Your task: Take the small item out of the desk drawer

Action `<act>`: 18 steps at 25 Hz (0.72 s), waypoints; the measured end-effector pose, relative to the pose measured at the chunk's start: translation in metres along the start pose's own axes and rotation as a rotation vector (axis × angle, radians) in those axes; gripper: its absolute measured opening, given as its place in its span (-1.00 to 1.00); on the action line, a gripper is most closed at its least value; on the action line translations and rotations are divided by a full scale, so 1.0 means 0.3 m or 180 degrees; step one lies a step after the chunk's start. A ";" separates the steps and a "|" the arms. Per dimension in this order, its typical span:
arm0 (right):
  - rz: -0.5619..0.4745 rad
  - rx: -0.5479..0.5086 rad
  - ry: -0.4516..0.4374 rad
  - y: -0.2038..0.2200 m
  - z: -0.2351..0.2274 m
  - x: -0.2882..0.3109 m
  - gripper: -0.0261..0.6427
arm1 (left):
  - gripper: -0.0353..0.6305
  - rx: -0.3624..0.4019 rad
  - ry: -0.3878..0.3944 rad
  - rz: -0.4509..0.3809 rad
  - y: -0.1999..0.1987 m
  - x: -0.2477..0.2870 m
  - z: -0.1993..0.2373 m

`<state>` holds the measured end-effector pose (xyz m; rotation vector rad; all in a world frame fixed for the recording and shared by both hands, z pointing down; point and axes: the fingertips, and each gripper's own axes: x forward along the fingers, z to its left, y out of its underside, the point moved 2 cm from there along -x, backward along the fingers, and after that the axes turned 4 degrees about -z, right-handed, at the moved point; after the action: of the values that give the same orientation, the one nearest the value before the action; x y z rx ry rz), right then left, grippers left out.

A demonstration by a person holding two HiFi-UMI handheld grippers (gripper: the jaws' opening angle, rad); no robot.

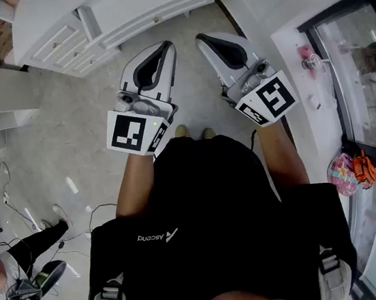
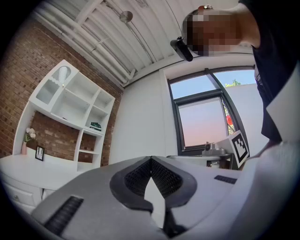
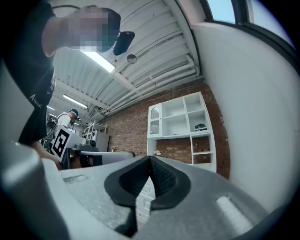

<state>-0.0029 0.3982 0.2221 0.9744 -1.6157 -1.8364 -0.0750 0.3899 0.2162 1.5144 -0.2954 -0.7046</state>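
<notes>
In the head view I stand on a grey floor with both grippers held up in front of my chest. The white desk (image 1: 115, 11) is ahead, and its drawers (image 1: 57, 45) are all closed. No small item shows in any view. My left gripper (image 1: 169, 45) is shut with nothing in it, and its tips meet in its own view (image 2: 151, 160). My right gripper (image 1: 199, 38) is also shut and empty, with the tips touching (image 3: 150, 158). Both point toward the desk from well short of it. A strip of the drawers (image 3: 143, 199) shows below the right tips.
A white shelf unit (image 2: 70, 108) hangs on the brick wall above the desk top (image 2: 18, 171). A window and white sill (image 1: 317, 88) run along the right, with pink items (image 1: 343, 175) lower down. Cables and another person's leg (image 1: 38, 241) are at the lower left.
</notes>
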 end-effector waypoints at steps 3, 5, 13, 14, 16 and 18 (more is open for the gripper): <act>-0.0009 -0.0004 0.0001 0.013 0.014 0.032 -0.92 | -0.90 0.0010 0.0011 0.0006 0.002 -0.014 0.038; -0.0036 0.0016 0.0008 0.019 0.018 0.054 -0.92 | -0.90 0.0010 0.0021 0.0005 0.002 -0.023 0.067; -0.0027 -0.0003 0.0126 0.050 0.009 0.152 -0.92 | -0.90 -0.0009 0.0078 0.0002 0.010 -0.040 0.206; -0.0016 -0.0010 0.0140 0.057 0.003 0.162 -0.92 | -0.90 -0.0012 0.0081 0.0002 0.014 -0.038 0.221; 0.0008 -0.0022 0.0164 0.069 -0.012 0.179 -0.92 | -0.90 -0.0022 0.0088 -0.0001 0.022 -0.035 0.246; 0.0022 -0.0033 0.0174 0.080 -0.032 0.200 -0.92 | -0.90 -0.0034 0.0082 -0.0001 0.033 -0.028 0.274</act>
<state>-0.0343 0.3424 0.2342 1.0045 -1.5737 -1.7961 -0.1276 0.3280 0.2333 1.5122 -0.2715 -0.6855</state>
